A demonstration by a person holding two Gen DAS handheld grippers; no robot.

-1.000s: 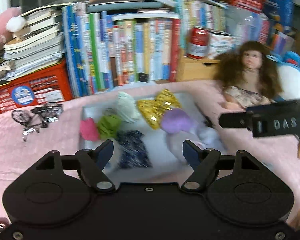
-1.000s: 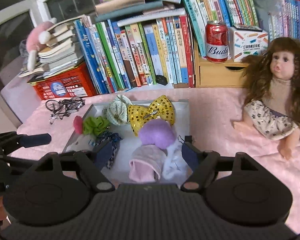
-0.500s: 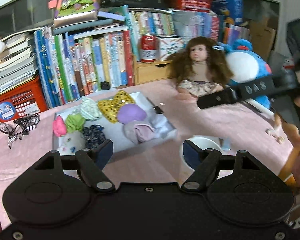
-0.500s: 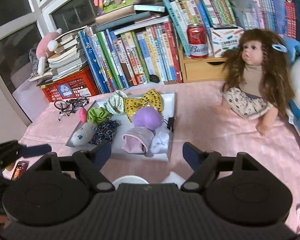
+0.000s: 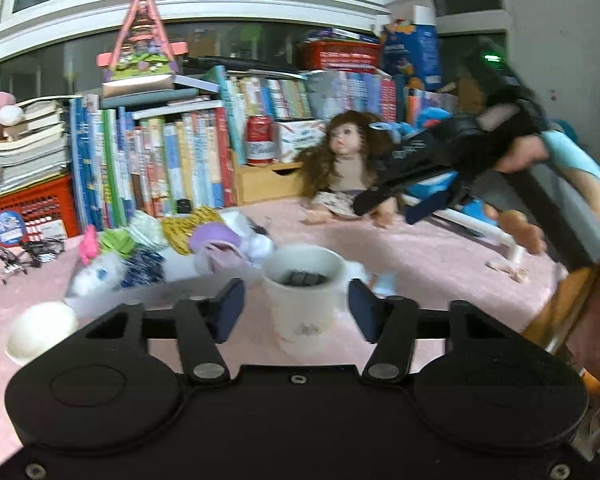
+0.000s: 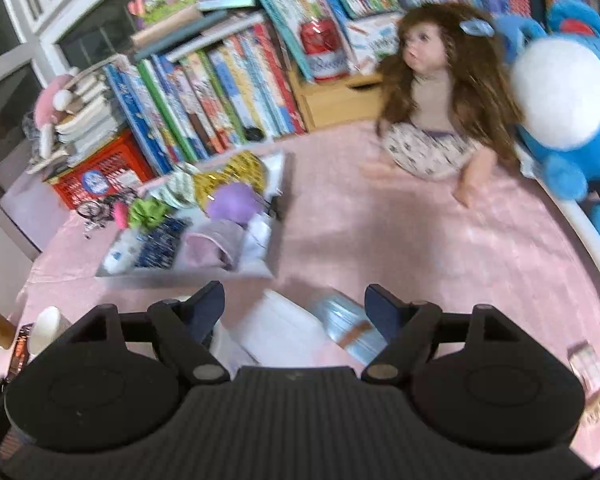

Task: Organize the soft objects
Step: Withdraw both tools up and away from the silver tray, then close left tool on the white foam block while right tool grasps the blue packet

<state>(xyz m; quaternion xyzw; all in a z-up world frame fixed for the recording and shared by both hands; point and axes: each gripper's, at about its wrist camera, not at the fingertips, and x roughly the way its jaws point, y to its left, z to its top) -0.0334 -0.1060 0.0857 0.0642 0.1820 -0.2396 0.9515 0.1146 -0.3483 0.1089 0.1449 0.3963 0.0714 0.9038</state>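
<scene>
A grey tray (image 6: 188,272) on the pink cloth holds several soft things: a gold bow (image 6: 236,178), a purple pouf (image 6: 232,200), a pink knit piece (image 6: 216,246), a green scrunchie (image 6: 148,210) and a dark blue cloth (image 6: 160,242). The tray also shows in the left wrist view (image 5: 172,280). My left gripper (image 5: 296,312) is open and empty, with a white mug (image 5: 304,292) between its fingers. My right gripper (image 6: 294,306) is open and empty, above a white item (image 6: 276,328) and a light blue packet (image 6: 348,328). It shows at the right in the left wrist view (image 5: 384,208).
A long-haired doll (image 6: 440,96) sits at the back right beside a blue plush (image 6: 564,92). Books (image 6: 220,80), a red can (image 6: 324,50), a wooden drawer (image 6: 336,100) and a red crate (image 6: 96,176) line the back. A toy bicycle (image 5: 24,252) lies left.
Both grippers have pulled back and away from the tray. A white mug has come into the left view between the fingers. The right view has swung toward the doll and plush.
</scene>
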